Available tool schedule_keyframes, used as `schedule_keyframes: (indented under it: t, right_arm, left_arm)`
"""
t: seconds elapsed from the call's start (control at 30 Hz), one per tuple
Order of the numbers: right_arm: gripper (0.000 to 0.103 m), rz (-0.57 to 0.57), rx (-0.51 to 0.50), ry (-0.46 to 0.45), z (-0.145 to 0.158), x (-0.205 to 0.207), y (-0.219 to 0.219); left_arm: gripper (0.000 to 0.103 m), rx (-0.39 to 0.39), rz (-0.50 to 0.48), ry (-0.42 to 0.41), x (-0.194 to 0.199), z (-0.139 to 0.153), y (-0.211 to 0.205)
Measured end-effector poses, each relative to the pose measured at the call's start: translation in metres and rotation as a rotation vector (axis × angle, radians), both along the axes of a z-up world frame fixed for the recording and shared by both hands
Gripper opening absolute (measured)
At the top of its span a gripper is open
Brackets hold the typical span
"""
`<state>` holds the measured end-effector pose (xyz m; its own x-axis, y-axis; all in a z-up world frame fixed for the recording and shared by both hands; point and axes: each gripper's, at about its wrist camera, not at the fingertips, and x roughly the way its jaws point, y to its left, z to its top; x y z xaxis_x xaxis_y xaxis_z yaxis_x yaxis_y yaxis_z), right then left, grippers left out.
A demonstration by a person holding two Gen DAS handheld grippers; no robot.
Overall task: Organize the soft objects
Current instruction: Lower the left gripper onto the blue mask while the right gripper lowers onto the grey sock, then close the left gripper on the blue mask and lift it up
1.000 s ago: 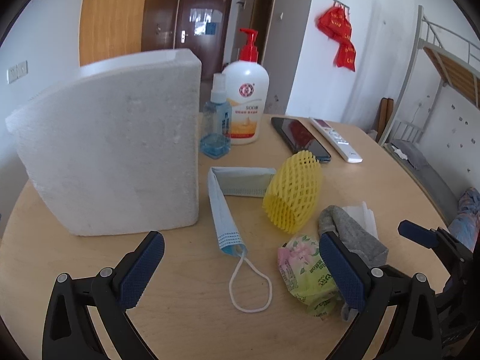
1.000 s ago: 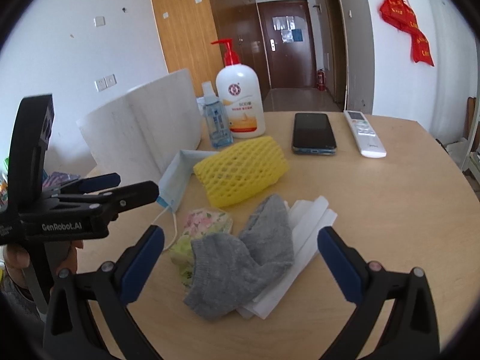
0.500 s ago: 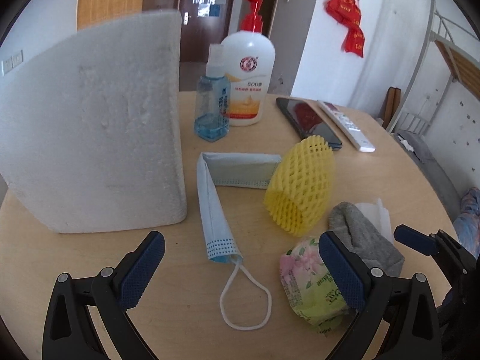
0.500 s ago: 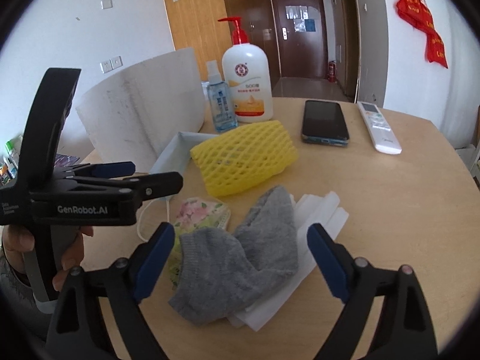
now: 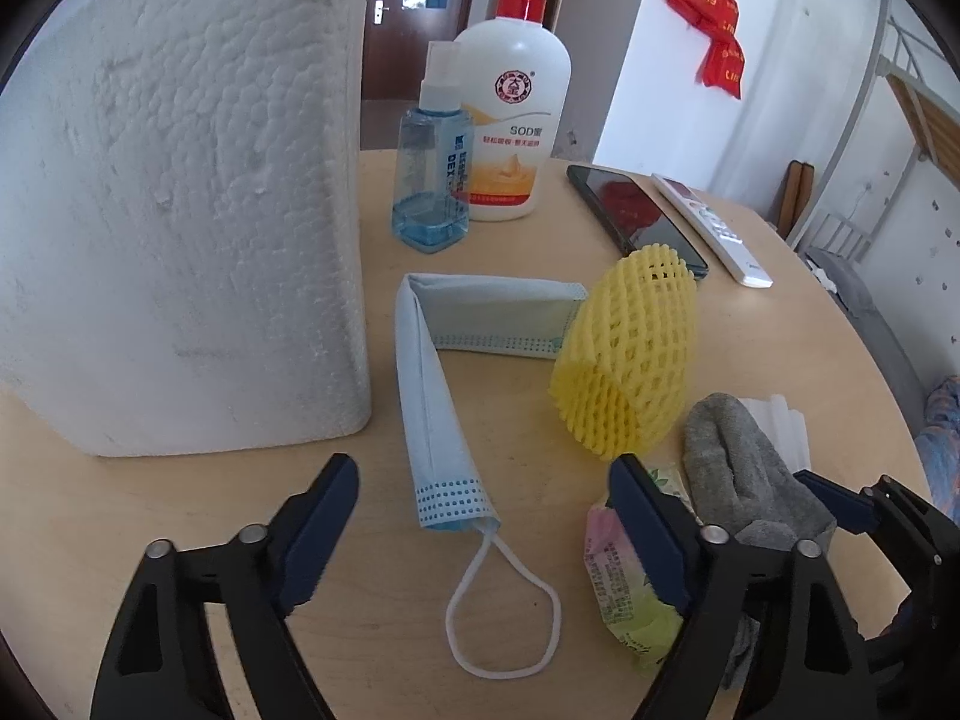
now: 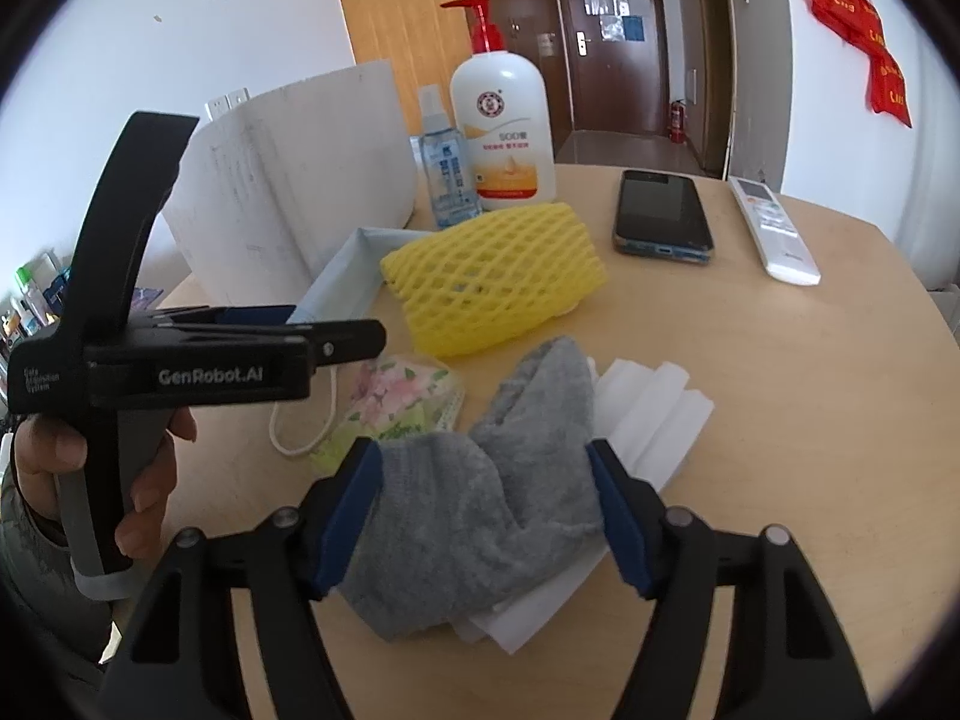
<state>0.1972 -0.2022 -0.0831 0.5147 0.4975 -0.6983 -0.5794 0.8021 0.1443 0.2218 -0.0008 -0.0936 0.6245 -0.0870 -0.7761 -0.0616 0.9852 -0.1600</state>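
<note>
Item 1, right gripper (image 6: pixel 483 495): jaws part open, one blue pad at each flank of the grey sock (image 6: pixel 480 498); whether they pinch it cannot be told. The sock lies on white folded tissues (image 6: pixel 651 405).

Item 2, left gripper (image 5: pixel 483 531): jaws spread wide, holding nothing, straddling the ear loop of the blue face mask (image 5: pixel 435 390).

Views compared: the right wrist view alone shows the person's left hand (image 6: pixel 96 462) on the left gripper's handle, and shelves of bottles at 9 o'clock. The left wrist view alone shows the mask's full length and a metal bunk frame (image 5: pixel 864 90) at 2 o'clock.

Soft goods: yellow foam net sleeve (image 6: pixel 495 276) at table centre, touching the mask; floral tissue pack (image 6: pixel 399 399) just beside the sock at its 9 o'clock.

Other stock: white foam block (image 5: pixel 180 198) at 10 o'clock; blue spray bottle (image 5: pixel 432 180) and red-pump lotion bottle (image 5: pixel 513 114) at 12 o'clock, touching; phone (image 6: pixel 663 216) and remote (image 6: pixel 774 228) at 1 o'clock.

Surface and room: round pale wooden table (image 6: pixel 780 450); white walls, brown door (image 6: pixel 612 42), red hangings (image 6: pixel 864 30).

Obscured: the tissue pack is half hidden behind the left gripper's finger in the left view; the bottle print is illegible.
</note>
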Motion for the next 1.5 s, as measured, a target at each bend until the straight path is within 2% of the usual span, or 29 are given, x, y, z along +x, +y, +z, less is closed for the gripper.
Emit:
schedule_keyframes:
  t: [0.1, 0.27, 0.33, 0.4, 0.57, 0.63, 0.67, 0.73, 0.8, 0.83, 0.9, 0.93, 0.97, 1.07, 1.17, 1.33, 1.5]
  right_arm:
    - [0.069, 0.003, -0.003, 0.003, 0.002, -0.002, -0.002]
    - [0.069, 0.012, 0.019, 0.015, 0.003, -0.007, -0.008]
    - [0.069, 0.008, 0.018, 0.027, 0.001, -0.007, -0.010]
    - [0.069, -0.005, 0.009, 0.037, -0.001, -0.007, -0.011]
    - [0.069, -0.007, -0.002, 0.037, -0.003, -0.007, -0.009]
    - [0.064, -0.004, -0.016, 0.032, -0.005, -0.007, -0.006]
    - [0.056, -0.005, -0.022, 0.030, -0.005, -0.007, -0.006]
    - [0.054, -0.016, -0.024, 0.018, -0.003, -0.007, -0.006]
    - [0.046, -0.023, -0.019, 0.010, 0.000, -0.009, -0.008]
    - [0.042, -0.032, -0.009, -0.001, 0.003, -0.010, -0.010]
    - [0.022, -0.028, -0.005, -0.006, 0.005, -0.012, -0.010]
    - [0.019, -0.025, -0.002, -0.009, 0.006, -0.013, -0.010]
    - [0.011, -0.018, 0.003, -0.010, 0.007, -0.014, -0.009]
    - [0.010, 0.011, 0.036, 0.005, 0.007, -0.017, -0.008]
    - [0.010, 0.004, 0.025, 0.011, 0.006, -0.017, -0.006]
    - [0.010, 0.016, 0.026, 0.026, 0.001, -0.018, -0.003]
    - [0.010, 0.020, 0.070, 0.037, 0.000, -0.016, -0.007]
  left_arm:
    - [0.074, -0.002, 0.002, 0.014, 0.003, -0.003, 0.001]
    - [0.064, -0.007, 0.012, 0.024, 0.003, -0.004, 0.002]
    - [0.054, -0.013, 0.015, 0.026, 0.004, -0.004, 0.003]
    - [0.053, -0.004, 0.022, 0.033, 0.005, -0.005, 0.004]
    - [0.035, -0.005, 0.032, 0.036, 0.008, -0.008, 0.007]
    - [0.023, -0.005, 0.034, 0.036, 0.009, -0.009, 0.008]
    - [0.021, -0.013, 0.033, 0.036, 0.008, -0.009, 0.008]
    - [0.018, -0.021, 0.028, 0.034, 0.008, -0.010, 0.008]
    - [0.013, -0.019, 0.021, 0.025, 0.007, -0.008, 0.007]
    - [0.013, -0.019, 0.018, 0.020, 0.006, -0.008, 0.007]
    - [0.012, -0.021, 0.014, 0.005, 0.005, -0.006, 0.006]
    - [0.012, -0.021, 0.011, -0.004, 0.004, -0.004, 0.006]
    - [0.012, -0.020, 0.009, -0.014, 0.003, -0.003, 0.005]
    - [0.012, -0.022, 0.001, -0.019, 0.002, -0.001, 0.004]
    - [0.012, -0.025, -0.007, -0.017, 0.003, -0.001, 0.004]
    - [0.005, -0.053, -0.016, -0.032, 0.000, 0.000, 0.007]
    - [0.003, -0.043, -0.014, -0.091, -0.009, 0.010, 0.006]
